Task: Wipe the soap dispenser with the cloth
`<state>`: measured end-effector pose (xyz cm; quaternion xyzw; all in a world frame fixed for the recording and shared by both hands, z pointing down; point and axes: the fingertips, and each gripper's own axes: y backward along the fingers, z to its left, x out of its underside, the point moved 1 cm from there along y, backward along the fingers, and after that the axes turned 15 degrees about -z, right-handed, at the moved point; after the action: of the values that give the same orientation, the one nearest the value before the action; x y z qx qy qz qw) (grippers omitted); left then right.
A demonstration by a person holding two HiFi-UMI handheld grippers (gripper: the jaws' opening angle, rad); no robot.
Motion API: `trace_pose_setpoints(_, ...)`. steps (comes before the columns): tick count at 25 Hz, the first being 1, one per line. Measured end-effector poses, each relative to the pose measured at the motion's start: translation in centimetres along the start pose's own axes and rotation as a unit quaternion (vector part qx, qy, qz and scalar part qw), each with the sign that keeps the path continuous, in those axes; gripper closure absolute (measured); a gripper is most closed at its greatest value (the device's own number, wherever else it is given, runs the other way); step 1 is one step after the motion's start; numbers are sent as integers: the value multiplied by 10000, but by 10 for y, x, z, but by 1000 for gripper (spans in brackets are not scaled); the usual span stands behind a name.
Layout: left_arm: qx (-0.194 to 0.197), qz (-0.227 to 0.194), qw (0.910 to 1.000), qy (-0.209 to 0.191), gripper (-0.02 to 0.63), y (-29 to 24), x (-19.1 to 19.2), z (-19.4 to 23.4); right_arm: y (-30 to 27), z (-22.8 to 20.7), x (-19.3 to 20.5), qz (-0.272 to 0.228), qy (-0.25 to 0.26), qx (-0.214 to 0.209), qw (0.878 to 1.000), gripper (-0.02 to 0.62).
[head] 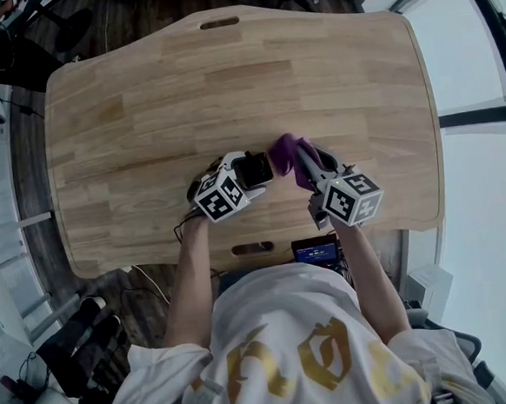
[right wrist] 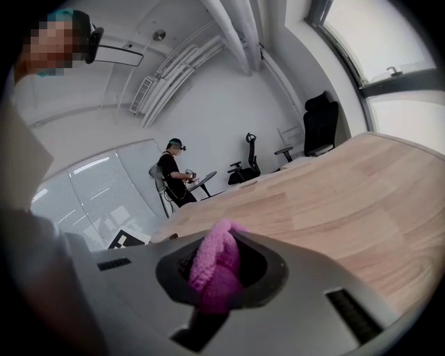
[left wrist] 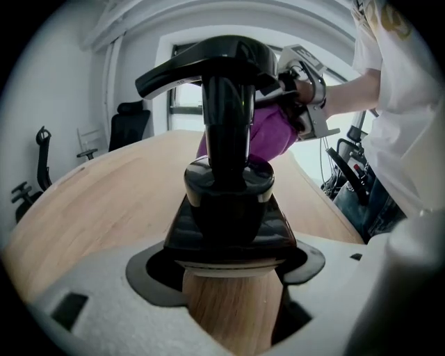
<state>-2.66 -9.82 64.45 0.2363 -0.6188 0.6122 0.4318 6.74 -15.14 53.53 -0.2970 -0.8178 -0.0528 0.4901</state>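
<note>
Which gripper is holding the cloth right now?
The right gripper, whose jaws are shut on the fluffy purple cloth. The left gripper instead holds the glossy black pump soap dispenser.

Upright black-topped soap dispenser (left wrist: 229, 208), magenta cloth (left wrist: 272, 132) (fuzzy) just beside it.

On my feed, the left gripper (head: 251, 171) and right gripper (head: 308, 164) have pale grey moulded shells. Each carries a marker cube, the left cube (head: 222, 196) and the right cube (head: 355, 197), faced with black-and-white squares. Around the fingers each shell has a dark oval recess (left wrist: 149, 268), with rectangular slots (right wrist: 351, 313) beside it. At the bottom of the head view, the person wears a white short-sleeved T-shirt (head: 245, 328) with gold lettering (head: 322, 361).
</note>
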Motion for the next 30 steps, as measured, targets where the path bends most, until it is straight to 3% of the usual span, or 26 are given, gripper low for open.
trace_pose_setpoints(5, -54, 286, 9990, -326, 253, -1, 5, -4, 3, 4, -2, -33, 50, -13, 10000, 571)
trace_pose_setpoints(10, -183, 357, 9988, -287, 252, 1, 6, -5, 8, 10, -4, -51, 110, -58, 9999, 571)
trace_pose_setpoints(21, -699, -348, 9953, 577, 253, 43, -7, -12, 19, 27, -20, -195, 505, -196, 9983, 571)
trace_pose_setpoints(23, -1020, -755, 9890, 756, 253, 58, -21, -9, 23, 30, -26, -284, 593, -190, 9977, 571)
trace_pose_setpoints(26, -1577, -1525, 9707, 978, 253, 80, -53, -2, 30, 36, -33, -404, 660, -237, 9967, 571)
trace_pose_setpoints(30, -2185, -2253, 9465, 749, 278, 110, -101, 2, 37, 56, -46, -564, 734, -425, 9948, 571)
